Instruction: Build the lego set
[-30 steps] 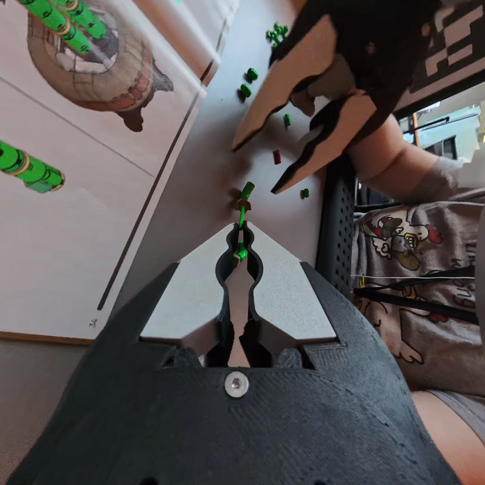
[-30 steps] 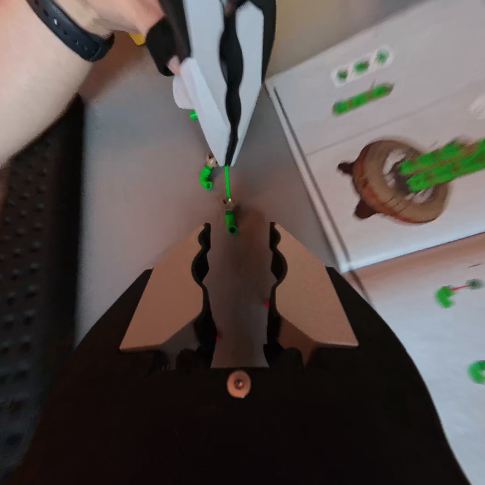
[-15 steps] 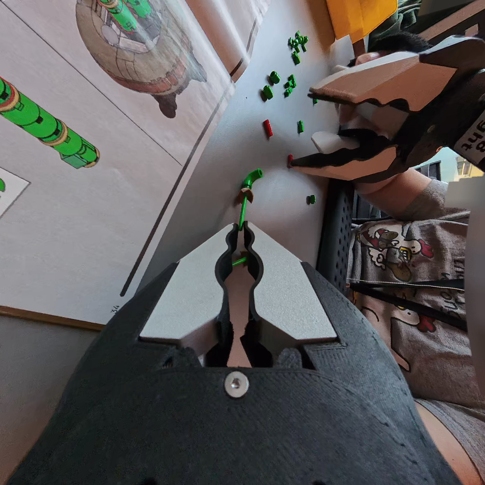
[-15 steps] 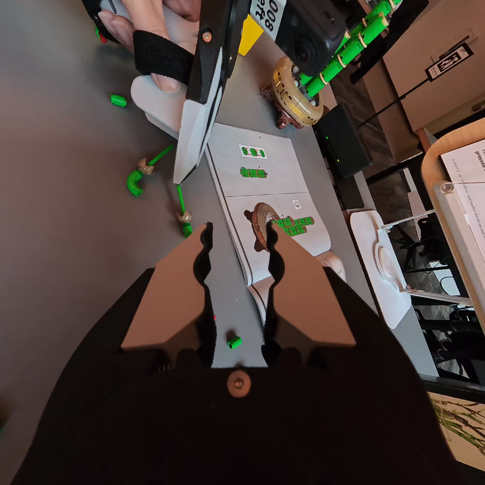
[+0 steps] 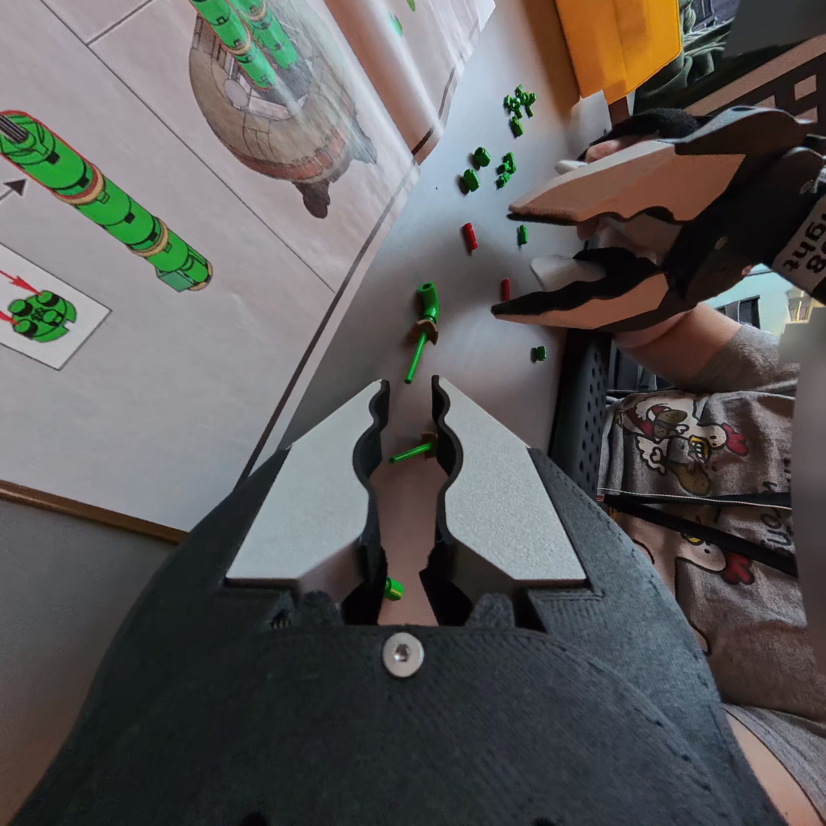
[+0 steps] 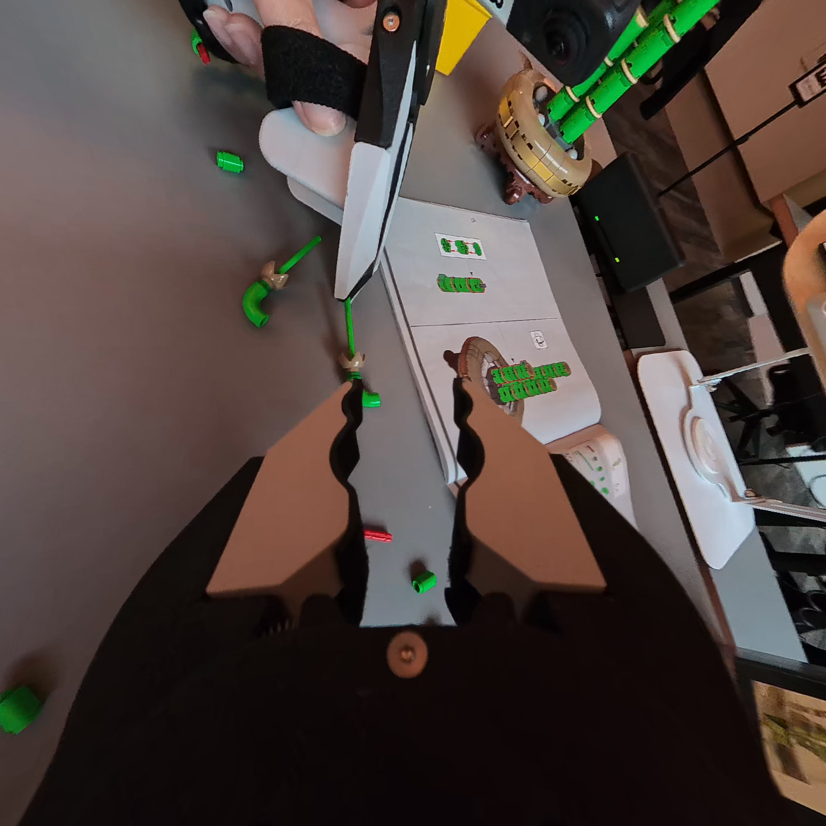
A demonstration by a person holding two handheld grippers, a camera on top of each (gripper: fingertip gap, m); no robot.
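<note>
**Left gripper parted, green stem lying crosswise in the gap**

The left gripper (image 5: 409, 386) is seen with its fingers apart, and a green stem (image 5: 409, 453) is caught between them, long axis across the gap: the thin tip is pointed left and the tan collar (image 5: 429, 447) is pressed to the right-hand finger. Whether it is resting on the grey table (image 5: 482, 380) cannot be told. In the right wrist view its elbow end is aimed at the right gripper (image 6: 402, 389), whose fingers are spread and empty. A second stem (image 5: 422, 330) is laid just ahead of the left gripper, rod end toward it and elbow away. Red pins (image 5: 469, 236) and loose green pieces (image 5: 470, 180) are scattered beyond, beside the open instruction booklet (image 5: 179, 402).
</note>
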